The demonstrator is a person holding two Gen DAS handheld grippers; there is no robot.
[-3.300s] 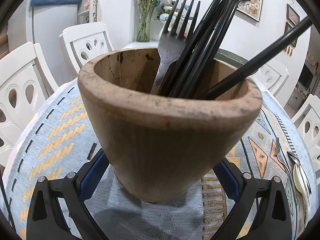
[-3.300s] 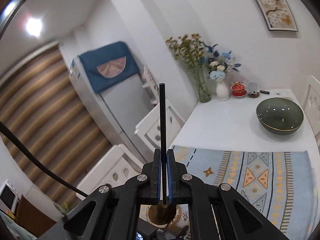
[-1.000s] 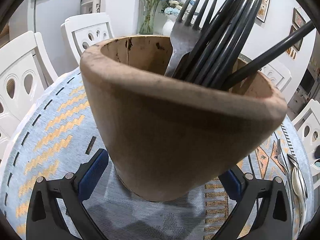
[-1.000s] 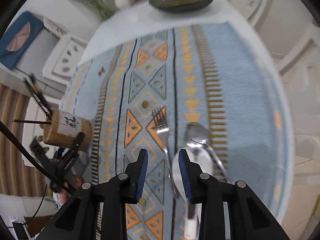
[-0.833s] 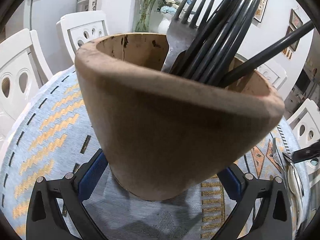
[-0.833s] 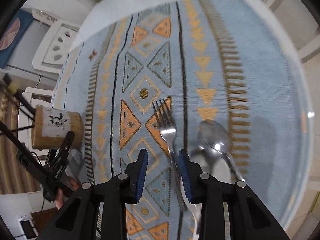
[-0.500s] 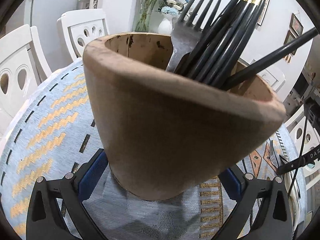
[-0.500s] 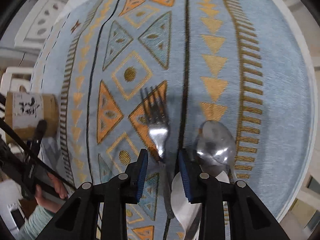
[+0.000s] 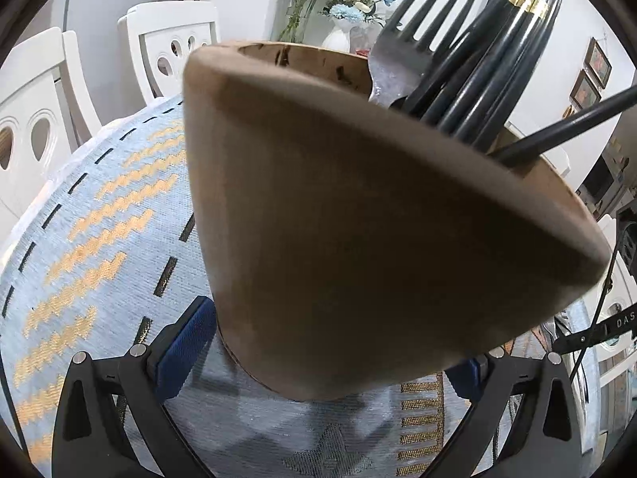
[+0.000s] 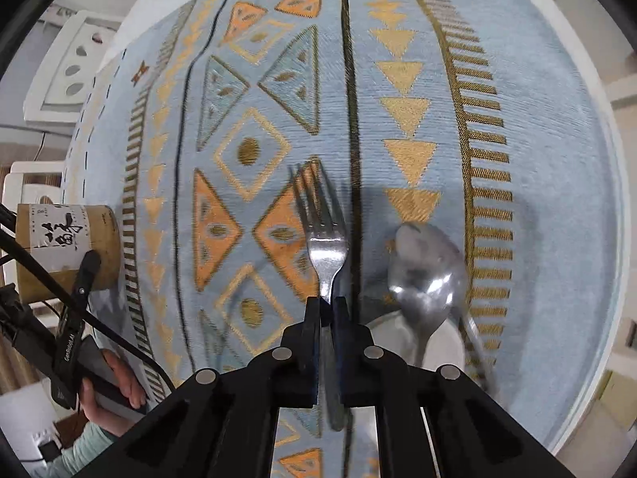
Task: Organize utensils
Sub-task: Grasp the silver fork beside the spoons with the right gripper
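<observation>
My left gripper (image 9: 322,354) is shut on the base of a brown wooden holder (image 9: 358,219), which leans to the right. A metal fork (image 9: 402,59) and several black chopsticks (image 9: 489,63) stand in it. In the right wrist view a second fork (image 10: 324,239) lies on the patterned cloth, tines pointing away. My right gripper (image 10: 327,310) points steeply down; its jaws have just been closing and now pinch this fork's handle below the neck. A metal spoon (image 10: 426,271) lies just right of it. The holder (image 10: 67,247) sits far left.
A blue and orange patterned cloth (image 10: 517,119) covers the table. Something white (image 10: 398,342) lies under the spoon's handle, with another metal handle (image 10: 473,342) beside it. White chairs (image 9: 40,119) stand behind the table. A person's hand (image 10: 115,382) holds the left gripper.
The right gripper sank toward the cloth and its jaws went from open around the fork's handle to shut on it. The holder in the left gripper tipped further right.
</observation>
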